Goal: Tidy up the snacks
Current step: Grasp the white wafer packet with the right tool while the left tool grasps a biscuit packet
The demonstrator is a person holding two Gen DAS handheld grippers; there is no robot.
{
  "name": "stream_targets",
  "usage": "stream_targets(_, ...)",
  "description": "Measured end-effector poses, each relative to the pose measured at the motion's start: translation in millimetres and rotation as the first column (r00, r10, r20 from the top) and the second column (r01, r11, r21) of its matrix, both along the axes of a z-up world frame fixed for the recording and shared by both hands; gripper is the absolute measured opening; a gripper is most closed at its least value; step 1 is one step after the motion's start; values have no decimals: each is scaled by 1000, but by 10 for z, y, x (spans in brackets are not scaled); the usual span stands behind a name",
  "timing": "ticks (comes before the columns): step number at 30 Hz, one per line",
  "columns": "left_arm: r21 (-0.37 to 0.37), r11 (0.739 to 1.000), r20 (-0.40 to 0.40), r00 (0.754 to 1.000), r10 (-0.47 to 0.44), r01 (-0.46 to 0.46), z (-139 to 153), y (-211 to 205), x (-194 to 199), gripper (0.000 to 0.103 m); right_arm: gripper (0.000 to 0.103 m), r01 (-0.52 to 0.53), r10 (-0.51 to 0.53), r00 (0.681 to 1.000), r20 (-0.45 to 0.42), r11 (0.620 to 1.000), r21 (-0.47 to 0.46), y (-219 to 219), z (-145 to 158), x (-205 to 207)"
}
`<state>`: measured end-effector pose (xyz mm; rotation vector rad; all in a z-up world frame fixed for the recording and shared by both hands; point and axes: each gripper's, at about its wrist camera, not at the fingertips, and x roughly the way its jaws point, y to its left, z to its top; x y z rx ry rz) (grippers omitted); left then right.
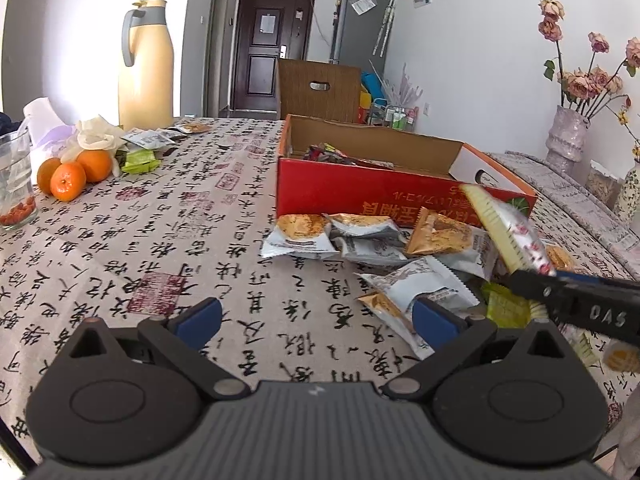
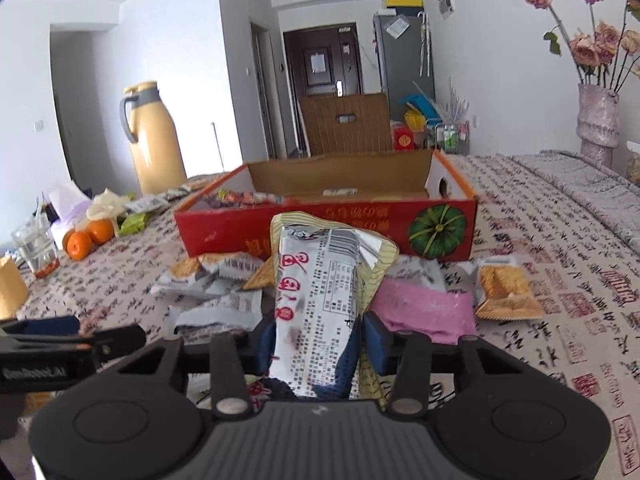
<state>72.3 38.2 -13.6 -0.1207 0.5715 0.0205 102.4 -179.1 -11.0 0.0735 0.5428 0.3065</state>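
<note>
Right claw lifts one snack packet before the red box; left claw waits wide and empty

Our right claw (image 2: 320, 336) is clamped on a silver snack packet (image 2: 320, 292), raised above the loose packet pile (image 1: 360, 240) that lies against the near wall of the red box (image 2: 328, 236); our left claw (image 1: 316, 316) is spread wide, gripping nothing, low over bare counter (image 1: 180, 220); left of the box the cloth runs open as far as the oranges (image 1: 74, 172), glass (image 1: 16, 184) and thermos (image 1: 146, 64).

left gripper (image 1: 316, 320) hovers with jaws spread wide; right gripper (image 2: 320, 344) is clamped, raised.
</note>
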Motion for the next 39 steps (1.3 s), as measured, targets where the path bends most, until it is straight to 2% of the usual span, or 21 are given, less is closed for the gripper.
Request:
stream_targets(7, 0, 999, -17, 999, -47, 47, 20, -217, 125, 103, 44, 76, -77, 996, 46, 997, 18, -265, 85, 3)
stream_targets(20, -24, 997, -105, 992, -76, 74, 33, -585, 506, 103, 45, 224, -226, 974, 29, 974, 43, -771, -30, 148)
stream_targets(29, -7, 1000, -155, 988, -17, 16, 23, -732, 741, 103, 45, 254, -255, 967, 19, 965, 62, -920, -81, 168)
stream_targets(39, 76, 996, -209, 976, 57, -42, -65, -777, 821, 103, 45, 253, -255, 967, 9, 964, 75, -948, -111, 177)
